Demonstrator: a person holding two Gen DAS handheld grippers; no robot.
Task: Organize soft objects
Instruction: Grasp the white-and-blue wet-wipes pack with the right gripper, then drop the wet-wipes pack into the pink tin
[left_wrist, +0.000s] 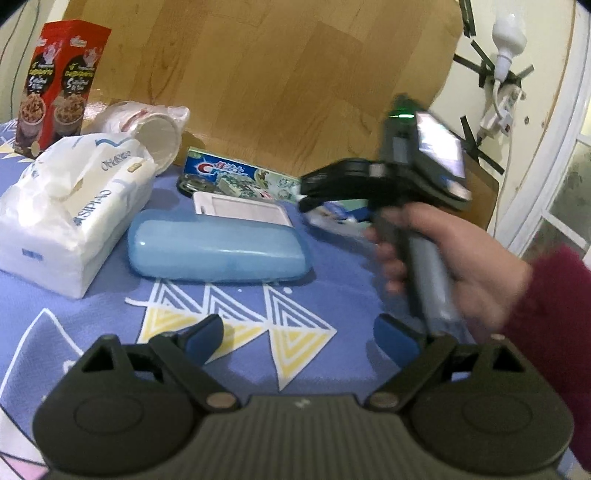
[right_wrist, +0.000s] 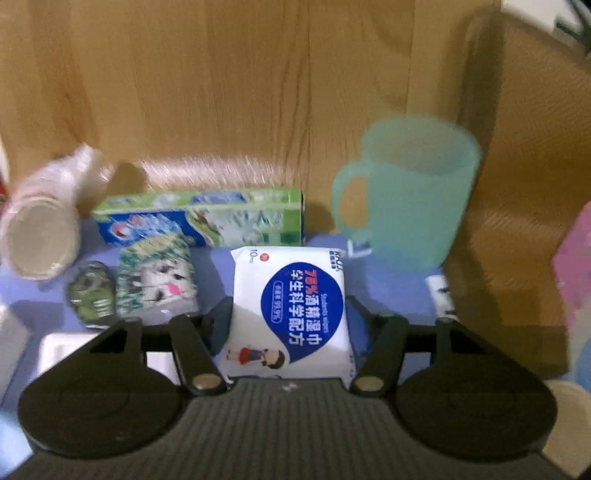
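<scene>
A white and blue wet wipes pack sits between the fingers of my right gripper, whose pads press on both of its long sides. The left wrist view shows that right gripper, held by a hand in a dark red sleeve, low over the patterned blue cloth with the pack under it. My left gripper stands open over the cloth with nothing between its fingers. A white soft tissue pack lies at the left. A small green patterned tissue pack lies left of the wipes.
A blue glasses case, a white card holder, a toothpaste box, bagged paper cups and a red cereal box crowd the back. A teal mug stands at the right before the wooden board.
</scene>
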